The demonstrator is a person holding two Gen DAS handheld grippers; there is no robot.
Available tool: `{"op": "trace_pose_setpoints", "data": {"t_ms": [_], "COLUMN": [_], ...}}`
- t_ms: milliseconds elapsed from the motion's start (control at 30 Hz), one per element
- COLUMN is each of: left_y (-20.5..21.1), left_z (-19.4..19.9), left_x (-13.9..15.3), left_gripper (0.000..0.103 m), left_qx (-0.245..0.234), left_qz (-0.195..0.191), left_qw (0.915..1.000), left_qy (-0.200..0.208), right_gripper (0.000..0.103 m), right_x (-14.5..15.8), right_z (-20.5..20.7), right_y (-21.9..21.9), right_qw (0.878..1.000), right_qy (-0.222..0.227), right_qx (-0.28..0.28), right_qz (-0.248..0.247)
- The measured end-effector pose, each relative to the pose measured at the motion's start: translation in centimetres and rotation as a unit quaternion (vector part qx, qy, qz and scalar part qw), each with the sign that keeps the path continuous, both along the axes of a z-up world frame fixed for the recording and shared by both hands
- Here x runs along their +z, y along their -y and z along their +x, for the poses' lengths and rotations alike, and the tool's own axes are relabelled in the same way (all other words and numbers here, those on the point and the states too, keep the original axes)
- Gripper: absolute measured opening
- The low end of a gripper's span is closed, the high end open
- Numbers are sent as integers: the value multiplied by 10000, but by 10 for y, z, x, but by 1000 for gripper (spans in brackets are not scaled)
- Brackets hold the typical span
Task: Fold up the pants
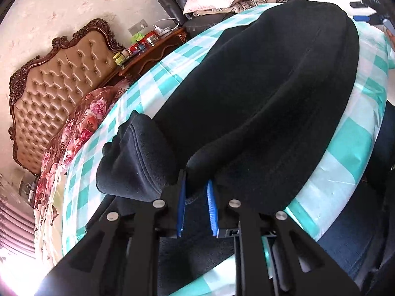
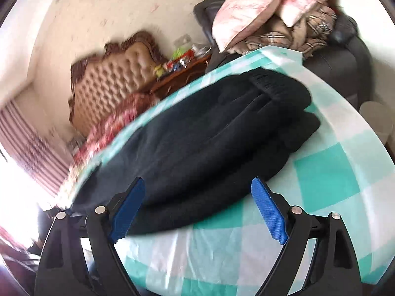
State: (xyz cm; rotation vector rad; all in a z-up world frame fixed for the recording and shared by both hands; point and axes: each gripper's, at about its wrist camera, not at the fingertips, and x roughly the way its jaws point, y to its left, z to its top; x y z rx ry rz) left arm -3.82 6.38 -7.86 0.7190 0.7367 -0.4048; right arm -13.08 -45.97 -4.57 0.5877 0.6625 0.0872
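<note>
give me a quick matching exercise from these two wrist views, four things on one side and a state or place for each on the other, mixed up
Things:
1. left gripper with blue pads
2. right gripper with blue pads
3. black fleece pants
4. pink floral pillow

States or places:
A. jaws spread wide, nothing pinched
B. lying on the teal and white checked cloth
C. piled on the dark leather chair
D. closed on a fold of black fabric

Pairs: 1-D, 2-A, 3-B, 4-C
</note>
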Motion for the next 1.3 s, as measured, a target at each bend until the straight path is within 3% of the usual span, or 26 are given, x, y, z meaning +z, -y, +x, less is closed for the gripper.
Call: {"op": "trace_pose_setpoints", "data": {"t_ms": [200, 300, 433, 467, 500, 533, 600, 700, 800, 900, 1033, 1167, 1233, 1267, 1300], "left_y": [0, 1, 7, 9, 9, 9, 7, 3, 2, -1, -5, -2, -6, -8, -12], "left_z": [-1, 0, 2, 4, 5, 6, 8, 4, -1, -6, -12, -15, -17, -19, -22], "left_x": [-8, -10, -17, -18, -18, -17, -11, 5, 30, 45, 31, -4, -11, -8, -5], "left_gripper": [22, 23, 28, 23, 20, 16, 14, 13, 13, 13, 13, 18, 25, 37, 48], "left_qx": [84, 103, 77, 95, 106, 103, 103, 117, 86, 85, 41, 113, 143, 129, 67], "left_qz": [-76, -85, 49, 62, 33, 3, -92, -163, -176, -162, -86, -57, -139, -265, -443], "left_qw": [9999, 9999, 9999, 9998, 9998, 9999, 9998, 9994, 9986, 9981, 9994, 9999, 9997, 9995, 9988], "left_qy": [25, 56, 142, 153, 142, 123, 128, 292, 496, 593, 319, -85, -143, -119, -216], "right_gripper": [69, 66, 63, 52, 24, 16, 11, 9, 9, 8, 8, 9, 28, 44, 49], "right_x": [-4, -13, -11, -10, -8, -8, -1, 23, 49, 55, 29, -9, -5, 1, 16], "right_z": [21, 33, 37, 40, 44, 49, 53, 51, 42, 33, 28, 26, 18, 13, 6], "right_y": [3, 9, 14, 14, 12, 12, 8, -3, -9, -9, -1, 8, 12, 13, 11], "right_qw": [9996, 9974, 9966, 9962, 9954, 9943, 9936, 9931, 9939, 9942, 9932, 9898, 9888, 9865, 9810], "right_qy": [-208, -609, -573, -571, -642, -759, -735, -529, -259, -212, -556, -1059, -1114, -1177, -1220], "right_qx": [-207, -373, -584, -654, -701, -718, -764, -704, -659, -660, -708, -782, -873, -957, -1106], "right_qz": [-54, -38, 96, 31, -119, -208, -381, -771, -849, -821, -734, -552, -473, -614, -1024]}}
